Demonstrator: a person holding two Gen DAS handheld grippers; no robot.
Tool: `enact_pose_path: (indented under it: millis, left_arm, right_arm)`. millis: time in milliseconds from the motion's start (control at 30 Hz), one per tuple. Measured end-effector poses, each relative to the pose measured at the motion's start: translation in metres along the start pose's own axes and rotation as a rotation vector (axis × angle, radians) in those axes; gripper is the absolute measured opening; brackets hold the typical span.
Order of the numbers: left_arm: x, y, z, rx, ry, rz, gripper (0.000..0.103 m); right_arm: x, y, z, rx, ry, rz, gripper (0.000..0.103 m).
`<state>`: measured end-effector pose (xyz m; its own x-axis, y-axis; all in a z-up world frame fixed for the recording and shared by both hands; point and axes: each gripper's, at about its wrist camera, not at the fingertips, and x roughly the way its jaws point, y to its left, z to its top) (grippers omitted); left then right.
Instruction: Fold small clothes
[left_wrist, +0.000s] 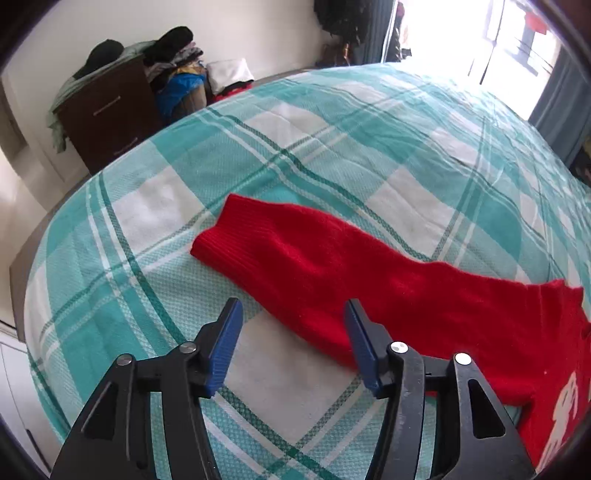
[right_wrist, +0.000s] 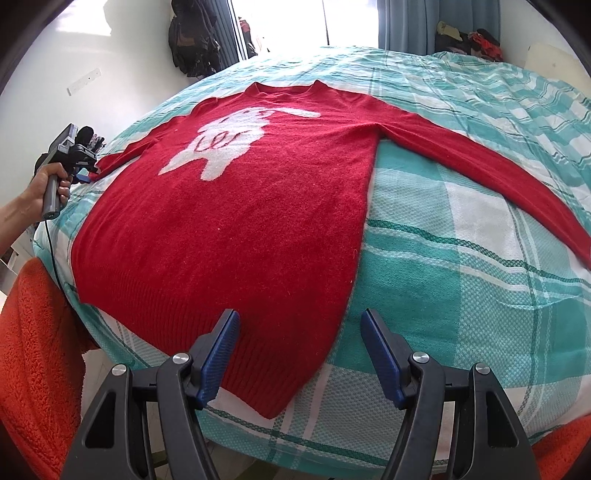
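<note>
A red sweater (right_wrist: 258, 206) with a white figure (right_wrist: 229, 147) on its chest lies flat, front up, on the bed. Both sleeves are spread outward; the right sleeve (right_wrist: 480, 155) runs off to the right. In the left wrist view the left sleeve (left_wrist: 314, 258) lies stretched out, cuff at the far left. My left gripper (left_wrist: 293, 306) hovers open just above that sleeve with nothing between its pads; the right wrist view shows it (right_wrist: 83, 162) in a hand (right_wrist: 48, 188) at the sleeve's end. My right gripper (right_wrist: 300, 317) stands open above the sweater's ribbed hem (right_wrist: 266, 369).
The bed (left_wrist: 332, 155) has a teal and white checked cover. An orange fleece blanket (right_wrist: 37, 350) hangs at its near left edge. A dark dresser (left_wrist: 107, 114) piled with clothes stands by the wall. A bright window (right_wrist: 295, 22) and a hanging black bag (right_wrist: 192, 37) are beyond.
</note>
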<state>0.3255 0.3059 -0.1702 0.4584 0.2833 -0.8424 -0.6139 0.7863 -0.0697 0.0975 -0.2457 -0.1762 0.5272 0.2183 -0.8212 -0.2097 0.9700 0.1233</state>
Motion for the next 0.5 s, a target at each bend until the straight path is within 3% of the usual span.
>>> enact_pose_path:
  millis: [67,133,167,233,267,333,433,500]
  left_arm:
    - [-0.002,-0.004,0.01,0.035,-0.023,-0.092,0.067]
    - [0.01,-0.011,0.017,0.09,-0.001,-0.081,0.067]
    - [0.024,-0.012,0.02,0.121,0.033,0.007,0.068]
    - [0.057,0.004,0.019,0.118,0.131,0.269,0.065]
    - [0.06,0.022,0.017,0.045,0.138,0.265,0.074]
    - [0.05,0.044,0.015,-0.058,0.115,0.258,0.076]
    - [0.021,0.038,0.002,0.018,0.084,0.243,0.073]
    - [-0.014,0.023,-0.016,0.09,0.03,0.174,0.072]
  right_arm:
    - [0.0,0.001,0.001,-0.005,-0.004,0.0,0.068]
    - [0.001,0.002,-0.001,-0.01,-0.001,-0.001,0.068]
    - [0.002,0.002,-0.001,-0.01,0.001,-0.001,0.068]
    - [0.002,0.001,-0.001,-0.008,0.001,0.001,0.068]
    - [0.002,0.0,-0.001,-0.004,0.001,0.001,0.068]
    - [0.001,-0.002,-0.001,0.006,-0.001,-0.003,0.068]
    - [-0.003,-0.011,-0.001,0.038,-0.013,-0.021,0.068]
    - [-0.006,-0.02,0.001,0.076,-0.023,-0.026,0.068]
